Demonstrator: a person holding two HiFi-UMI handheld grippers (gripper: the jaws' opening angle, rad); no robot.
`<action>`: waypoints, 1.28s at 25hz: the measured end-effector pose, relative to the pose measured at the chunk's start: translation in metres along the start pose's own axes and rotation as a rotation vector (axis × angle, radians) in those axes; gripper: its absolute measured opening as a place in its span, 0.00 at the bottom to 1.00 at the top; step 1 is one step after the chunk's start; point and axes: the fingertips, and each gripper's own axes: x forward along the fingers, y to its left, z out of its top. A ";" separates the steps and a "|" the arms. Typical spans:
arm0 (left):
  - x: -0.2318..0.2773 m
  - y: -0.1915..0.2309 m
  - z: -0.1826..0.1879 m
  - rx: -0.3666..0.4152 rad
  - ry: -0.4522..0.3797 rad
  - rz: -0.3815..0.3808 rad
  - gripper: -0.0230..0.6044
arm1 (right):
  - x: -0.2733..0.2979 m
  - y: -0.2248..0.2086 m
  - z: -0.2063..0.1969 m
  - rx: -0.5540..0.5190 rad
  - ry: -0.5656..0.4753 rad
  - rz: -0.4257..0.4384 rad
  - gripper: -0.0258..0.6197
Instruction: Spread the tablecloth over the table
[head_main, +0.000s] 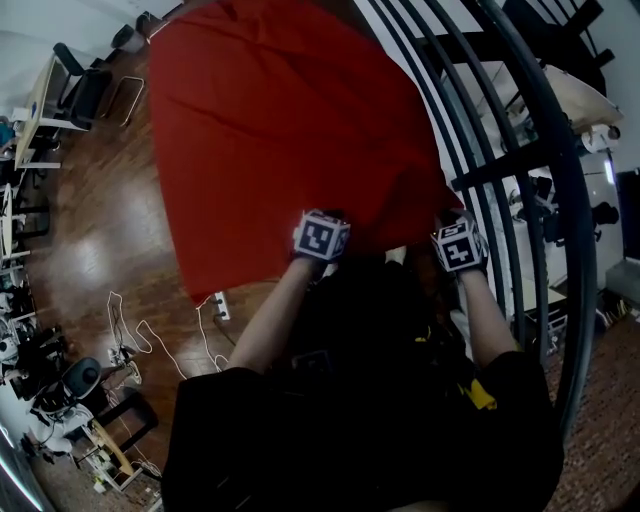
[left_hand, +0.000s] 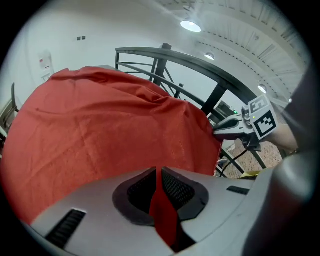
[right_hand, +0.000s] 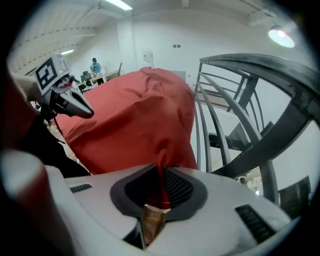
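A large red tablecloth (head_main: 270, 130) billows out in front of me, hiding the table under it. In the head view my left gripper (head_main: 320, 238) is at the cloth's near edge, and my right gripper (head_main: 457, 245) holds the near right corner. In the left gripper view the jaws are shut on a fold of the red tablecloth (left_hand: 95, 130), pinched at the left gripper (left_hand: 159, 197). In the right gripper view the right gripper (right_hand: 161, 192) is likewise shut on the red tablecloth (right_hand: 135, 125), and the left gripper (right_hand: 62, 95) shows at upper left.
A curved dark metal railing (head_main: 505, 170) runs along the right, close to my right gripper. Wooden floor (head_main: 90, 250) lies to the left, with white cables (head_main: 150, 335), chairs (head_main: 85, 90) and desks at the far left.
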 end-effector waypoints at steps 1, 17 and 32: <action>0.001 0.003 -0.001 0.001 -0.001 0.015 0.10 | 0.000 -0.001 -0.002 -0.024 0.005 -0.016 0.10; 0.004 0.013 -0.017 -0.058 -0.001 -0.022 0.10 | -0.016 0.028 -0.037 -0.100 0.157 0.036 0.06; -0.046 0.068 0.029 -0.167 -0.392 0.126 0.05 | -0.031 0.028 0.083 -0.013 -0.299 0.137 0.12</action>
